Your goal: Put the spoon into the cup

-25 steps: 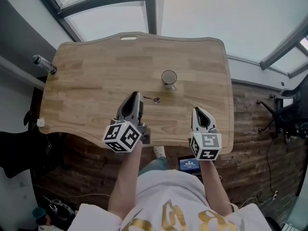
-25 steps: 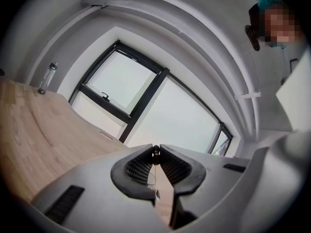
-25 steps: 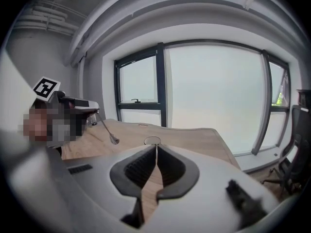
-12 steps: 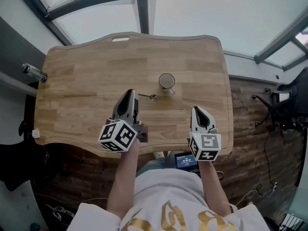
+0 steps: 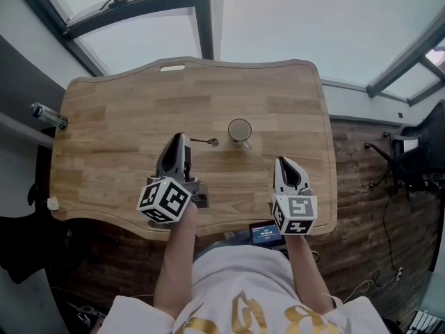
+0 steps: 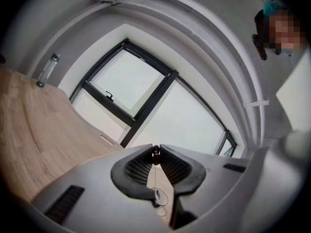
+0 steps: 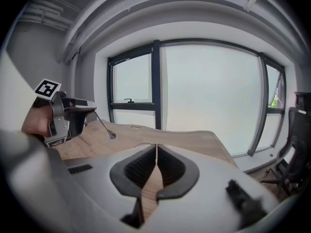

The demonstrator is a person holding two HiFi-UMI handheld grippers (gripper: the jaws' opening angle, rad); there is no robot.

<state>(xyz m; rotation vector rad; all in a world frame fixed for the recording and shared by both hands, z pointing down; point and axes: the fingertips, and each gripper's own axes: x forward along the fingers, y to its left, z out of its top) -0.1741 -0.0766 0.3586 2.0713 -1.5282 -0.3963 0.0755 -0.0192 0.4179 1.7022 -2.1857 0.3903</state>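
One end of the spoon (image 5: 205, 142) hides between left gripper (image 5: 181, 140) jaws.

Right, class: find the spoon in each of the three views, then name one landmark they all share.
Head view: spoon mid-table, sticking out of the left gripper toward the cup.
Left gripper view: bottom centre, spoon handle pinched in the claw.
Right gripper view: far left, spoon angled downward.
Shared landmark: the dark window post.

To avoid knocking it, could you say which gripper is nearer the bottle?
Left. The left gripper, holding the spoon, is right of the bottle; the right gripper farther right.
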